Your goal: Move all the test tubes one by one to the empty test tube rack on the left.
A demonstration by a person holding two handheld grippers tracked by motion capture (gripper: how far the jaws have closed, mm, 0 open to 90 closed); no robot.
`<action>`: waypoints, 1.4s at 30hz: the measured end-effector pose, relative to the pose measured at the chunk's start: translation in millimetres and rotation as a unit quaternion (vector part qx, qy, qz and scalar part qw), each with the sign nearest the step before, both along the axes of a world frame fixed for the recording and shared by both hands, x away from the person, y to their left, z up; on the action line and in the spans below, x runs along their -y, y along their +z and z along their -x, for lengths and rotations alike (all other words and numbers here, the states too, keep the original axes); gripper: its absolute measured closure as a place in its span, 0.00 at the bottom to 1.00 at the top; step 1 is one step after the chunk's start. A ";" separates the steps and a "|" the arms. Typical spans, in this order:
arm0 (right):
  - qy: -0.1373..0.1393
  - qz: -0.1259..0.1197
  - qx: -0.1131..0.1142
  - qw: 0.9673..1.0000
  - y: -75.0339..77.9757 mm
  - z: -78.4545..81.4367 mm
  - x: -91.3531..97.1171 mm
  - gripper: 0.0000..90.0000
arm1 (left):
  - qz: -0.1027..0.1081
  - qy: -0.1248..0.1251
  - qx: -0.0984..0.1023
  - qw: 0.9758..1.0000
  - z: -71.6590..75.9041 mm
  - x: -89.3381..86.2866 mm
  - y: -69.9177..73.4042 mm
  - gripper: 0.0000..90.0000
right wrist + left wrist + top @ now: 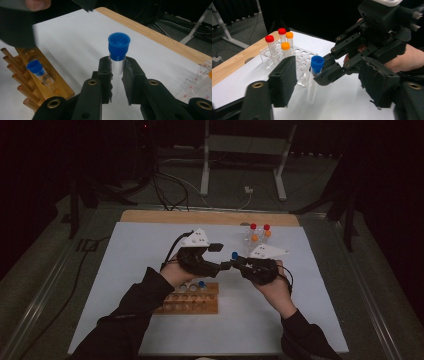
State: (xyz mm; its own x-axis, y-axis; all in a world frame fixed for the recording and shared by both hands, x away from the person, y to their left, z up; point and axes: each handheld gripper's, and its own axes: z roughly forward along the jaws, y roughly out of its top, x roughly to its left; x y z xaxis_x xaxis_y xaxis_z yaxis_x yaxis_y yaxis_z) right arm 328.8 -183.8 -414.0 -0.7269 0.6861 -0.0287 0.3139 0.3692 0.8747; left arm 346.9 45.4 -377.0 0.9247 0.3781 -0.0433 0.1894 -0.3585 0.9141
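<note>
A clear tube with a blue cap [119, 46] stands upright between the jaws of my right gripper [117, 75], which is shut on its glass just below the cap. From above, the tube [234, 255] hangs over the white mat where the two grippers meet. My left gripper [218, 257] faces it from the left. In the left gripper view the tube [313, 85] and the right gripper [322, 75] lie beyond my left gripper [330, 82]. Its pads [283, 80] stand apart and touch nothing.
A wooden rack [192, 300] near the person holds one blue-capped tube [202, 283], seen too in the right gripper view [37, 70]. A clear plastic rack [297, 57] at the back right carries red-capped and orange-capped tubes. The white mat [150, 270] covers the wooden table [200, 216].
</note>
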 end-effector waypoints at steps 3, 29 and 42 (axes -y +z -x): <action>0.003 0.000 -0.001 1.000 -0.3 0.4 -0.4 0.85 | -0.007 0.001 0.005 1.000 -2.9 5.2 -1.3 0.44; 0.006 0.000 0.000 1.000 1.9 2.2 -0.8 0.85 | -0.040 0.005 0.007 0.999 -15.8 26.3 -10.8 0.85; 0.001 -0.018 -0.003 1.000 2.8 0.4 0.7 0.46 | -0.024 0.029 0.032 0.999 -18.3 7.5 10.5 0.86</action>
State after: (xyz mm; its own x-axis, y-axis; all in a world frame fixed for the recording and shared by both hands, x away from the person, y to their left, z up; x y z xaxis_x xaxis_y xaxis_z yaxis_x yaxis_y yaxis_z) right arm 328.3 -184.5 -411.2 -0.7285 0.6851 -0.0006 0.3179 0.3389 0.8855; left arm 365.3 37.9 -366.4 0.9019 0.4305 0.0355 0.1519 -0.3931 0.9069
